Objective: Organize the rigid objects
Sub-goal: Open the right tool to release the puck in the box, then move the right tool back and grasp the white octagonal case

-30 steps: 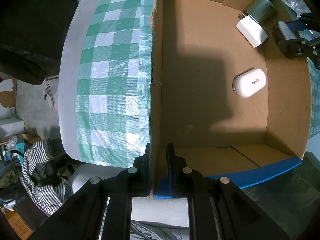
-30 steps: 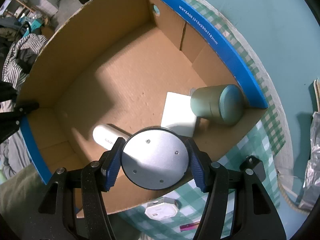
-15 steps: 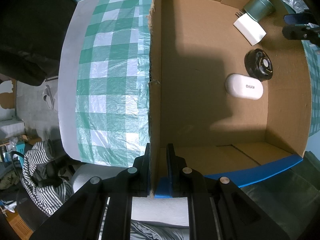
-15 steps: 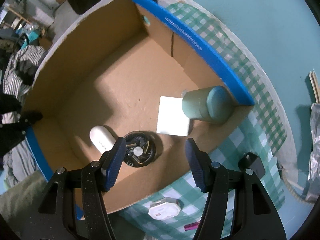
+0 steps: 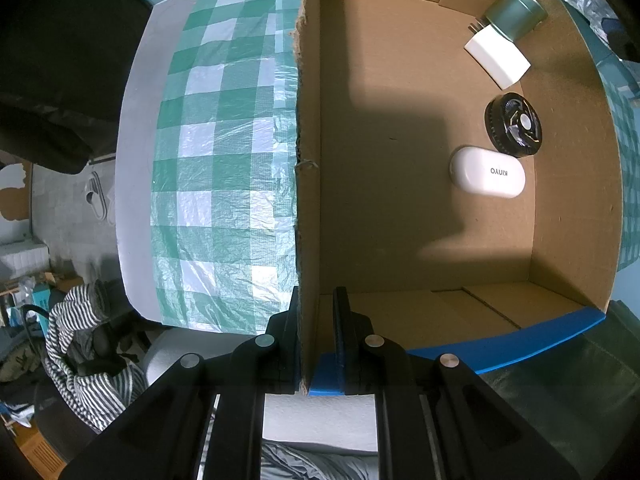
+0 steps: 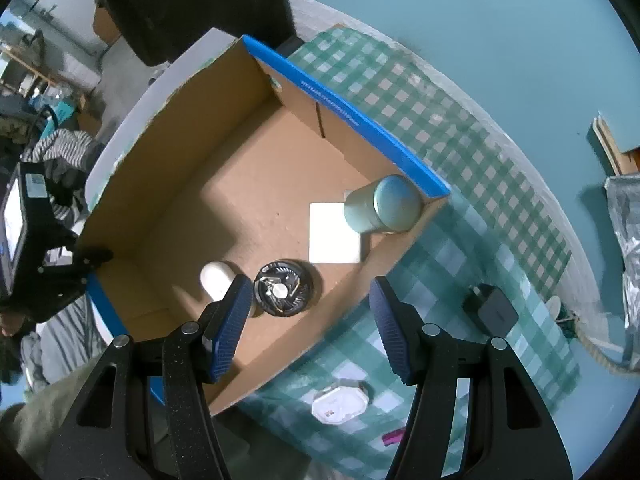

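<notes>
Black and round, the fan [image 6: 284, 289] now lies on the floor of the box [image 5: 400, 208], blades up, just beside the white case [image 5: 487, 173] and near the white charger [image 5: 497, 56]. A second ago I held it between the pads of my right tongs [image 6: 310, 328], its plain metal back toward the camera; half a second ago it was already down in the box and my pads stood clear of it. Now those tongs are apart with nothing between them, and the view has pulled back: the whole box shows, along with more of the checked cloth [image 6: 472, 184] around it.

The case has shifted. Before the fan came in it lay slanted, alone in the middle right of the box floor; now it lies more level in the left view, with the fan close against its far side. The charger and the green tin [image 5: 516, 12] sit as before in the far corner, the tin on its side touching the charger.

My left tongs [image 5: 316, 340] have not changed: they are together on the box's near wall, one pad outside and one inside, at the corner by the blue edge.

Outside the box, on the cloth, lie a black plug [image 6: 491, 310], a white octagonal piece [image 6: 340, 402] and a small pink thing [image 6: 394, 436], all near my right tongs.
</notes>
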### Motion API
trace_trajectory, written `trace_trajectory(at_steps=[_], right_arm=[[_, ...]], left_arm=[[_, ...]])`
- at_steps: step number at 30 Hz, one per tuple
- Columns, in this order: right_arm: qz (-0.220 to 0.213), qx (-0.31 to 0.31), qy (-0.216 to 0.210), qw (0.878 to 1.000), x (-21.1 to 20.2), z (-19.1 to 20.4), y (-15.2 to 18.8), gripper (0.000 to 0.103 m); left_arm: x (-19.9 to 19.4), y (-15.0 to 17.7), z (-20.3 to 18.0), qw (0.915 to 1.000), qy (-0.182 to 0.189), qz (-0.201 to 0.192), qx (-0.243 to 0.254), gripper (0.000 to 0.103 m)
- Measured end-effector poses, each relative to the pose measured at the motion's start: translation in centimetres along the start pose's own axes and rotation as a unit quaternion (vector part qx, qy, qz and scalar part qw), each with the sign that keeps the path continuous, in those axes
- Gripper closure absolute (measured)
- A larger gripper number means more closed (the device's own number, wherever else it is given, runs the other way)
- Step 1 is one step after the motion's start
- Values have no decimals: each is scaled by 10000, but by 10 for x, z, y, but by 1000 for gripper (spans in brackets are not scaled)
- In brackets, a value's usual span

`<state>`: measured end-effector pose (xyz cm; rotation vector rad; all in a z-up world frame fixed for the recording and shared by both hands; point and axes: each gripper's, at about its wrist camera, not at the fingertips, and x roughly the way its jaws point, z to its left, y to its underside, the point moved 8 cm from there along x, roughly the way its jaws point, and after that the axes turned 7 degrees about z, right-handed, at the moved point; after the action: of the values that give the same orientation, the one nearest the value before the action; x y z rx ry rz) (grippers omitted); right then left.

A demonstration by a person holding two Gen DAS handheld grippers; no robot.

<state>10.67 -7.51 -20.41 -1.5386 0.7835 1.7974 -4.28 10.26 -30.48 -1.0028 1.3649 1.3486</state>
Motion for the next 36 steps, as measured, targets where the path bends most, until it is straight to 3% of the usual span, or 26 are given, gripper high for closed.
trace_trajectory(at_steps=[19,36], right_arm=[[-258,826,-56,9962,-33,-29,39,41],[-161,1874,-92,9821,-10,-47,90,35]], left_arm=[[-2,-1,-4,9999,-16,-6,122,92],[-3,0,-5,9992,-11,-5,409,92]])
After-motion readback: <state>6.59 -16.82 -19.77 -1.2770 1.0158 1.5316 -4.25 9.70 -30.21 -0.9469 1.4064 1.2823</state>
